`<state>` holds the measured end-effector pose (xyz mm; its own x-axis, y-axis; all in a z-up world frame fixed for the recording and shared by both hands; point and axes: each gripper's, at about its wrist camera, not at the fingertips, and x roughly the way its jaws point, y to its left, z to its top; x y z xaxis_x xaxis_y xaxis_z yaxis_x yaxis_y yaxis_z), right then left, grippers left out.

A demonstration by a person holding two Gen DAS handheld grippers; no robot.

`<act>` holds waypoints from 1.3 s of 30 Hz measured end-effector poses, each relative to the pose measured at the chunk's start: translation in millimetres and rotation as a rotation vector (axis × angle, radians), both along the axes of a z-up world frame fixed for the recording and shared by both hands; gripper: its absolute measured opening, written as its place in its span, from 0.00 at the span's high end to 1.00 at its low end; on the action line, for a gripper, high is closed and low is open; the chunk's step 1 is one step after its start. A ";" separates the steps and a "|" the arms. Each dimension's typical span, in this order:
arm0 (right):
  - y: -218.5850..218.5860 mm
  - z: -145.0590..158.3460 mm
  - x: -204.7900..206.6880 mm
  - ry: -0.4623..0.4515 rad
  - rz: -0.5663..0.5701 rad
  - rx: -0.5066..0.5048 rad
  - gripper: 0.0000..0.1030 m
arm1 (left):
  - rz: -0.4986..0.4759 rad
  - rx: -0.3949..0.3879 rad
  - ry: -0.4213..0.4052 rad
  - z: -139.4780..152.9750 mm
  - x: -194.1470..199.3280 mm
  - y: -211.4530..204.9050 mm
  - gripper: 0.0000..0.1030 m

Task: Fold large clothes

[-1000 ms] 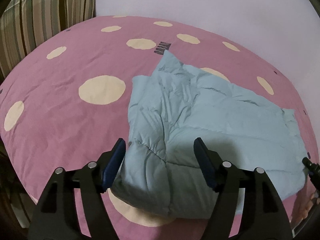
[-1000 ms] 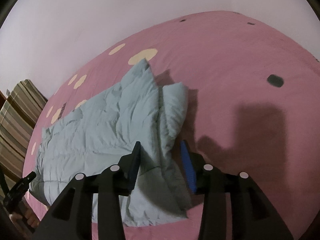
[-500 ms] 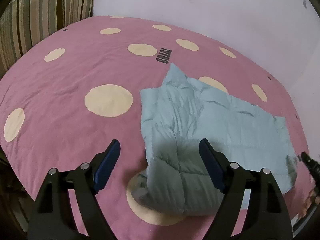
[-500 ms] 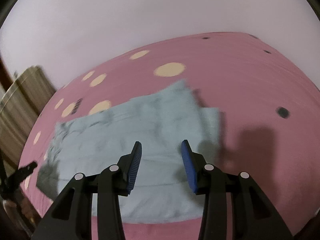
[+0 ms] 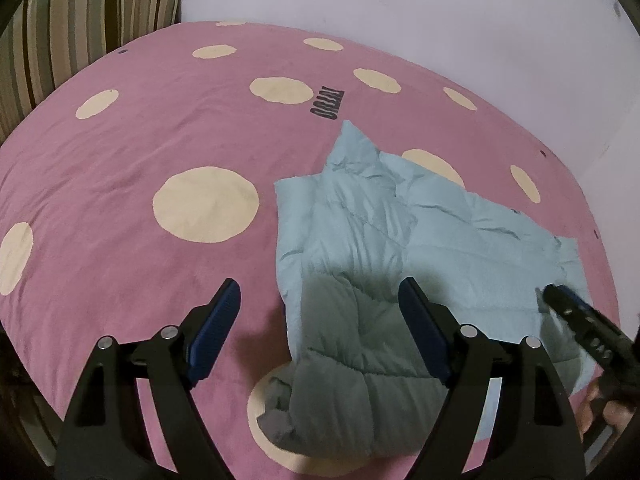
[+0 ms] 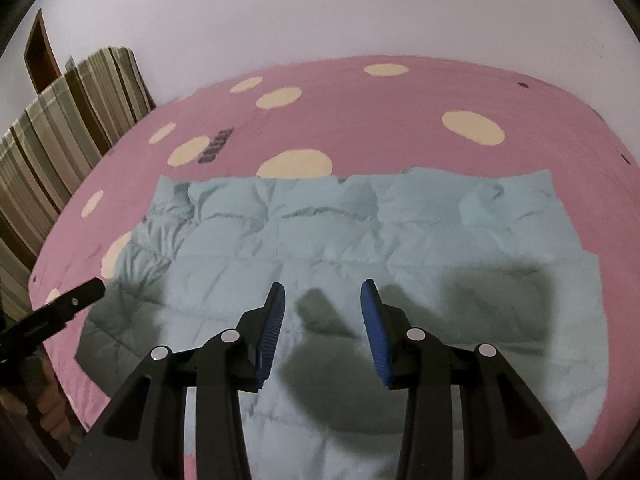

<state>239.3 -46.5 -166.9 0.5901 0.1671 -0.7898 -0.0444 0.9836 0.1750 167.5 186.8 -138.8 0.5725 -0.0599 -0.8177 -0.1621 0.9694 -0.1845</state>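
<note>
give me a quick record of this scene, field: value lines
garment: light blue puffy jacket, lying on the bed, partly folded
surface: pink bedspread with cream dots
left gripper: open, empty, above the jacket's edge
right gripper: open, empty, above the jacket
background: striped pillow, white wall

Jacket [image 6: 360,248] near edge beyond frame

Both tools look alike: the left gripper [image 5: 318,310] and right gripper [image 6: 322,310] have matte black angular arms, ribbed blue pads [image 6: 274,330] inside each finger, and round silver screws [image 5: 468,330]. Bare skin of a hand [image 5: 596,408] shows at the frame's lower right.
</note>
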 end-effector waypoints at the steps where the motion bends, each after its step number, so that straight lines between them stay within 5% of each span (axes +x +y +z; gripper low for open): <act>1: 2.8 -7.3 3.1 0.021 -0.003 -0.013 0.61 | 0.001 0.000 0.002 -1.4 0.5 0.3 0.21; 7: 10.2 -47.0 12.4 0.095 -0.005 -0.065 0.61 | -0.006 -0.007 0.027 -11.3 11.3 1.6 0.21; 17: 11.5 -48.3 14.2 0.099 -0.002 -0.072 0.61 | -0.019 -0.019 0.093 -36.5 33.1 1.1 0.21; 22: 12.9 -49.4 14.4 0.096 -0.002 -0.073 0.61 | -0.020 -0.088 0.129 -53.1 41.8 6.6 0.22; 25: 13.3 -50.0 14.2 0.095 -0.002 -0.073 0.61 | -0.025 -0.163 0.142 -62.5 45.5 10.4 0.37; 32: 13.0 -49.6 14.1 0.093 -0.005 -0.072 0.61 | -0.084 -0.134 0.114 -52.3 45.7 -6.0 0.77; 39: 12.9 -49.3 14.6 0.092 -0.006 -0.078 0.61 | -0.093 -0.116 0.072 -31.2 39.3 -11.9 0.88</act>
<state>253.9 -33.6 -216.2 0.5154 0.0997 -0.8512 -0.0254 0.9946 0.1011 206.7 174.8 -170.1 0.5005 -0.2067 -0.8407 -0.0894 0.9535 -0.2877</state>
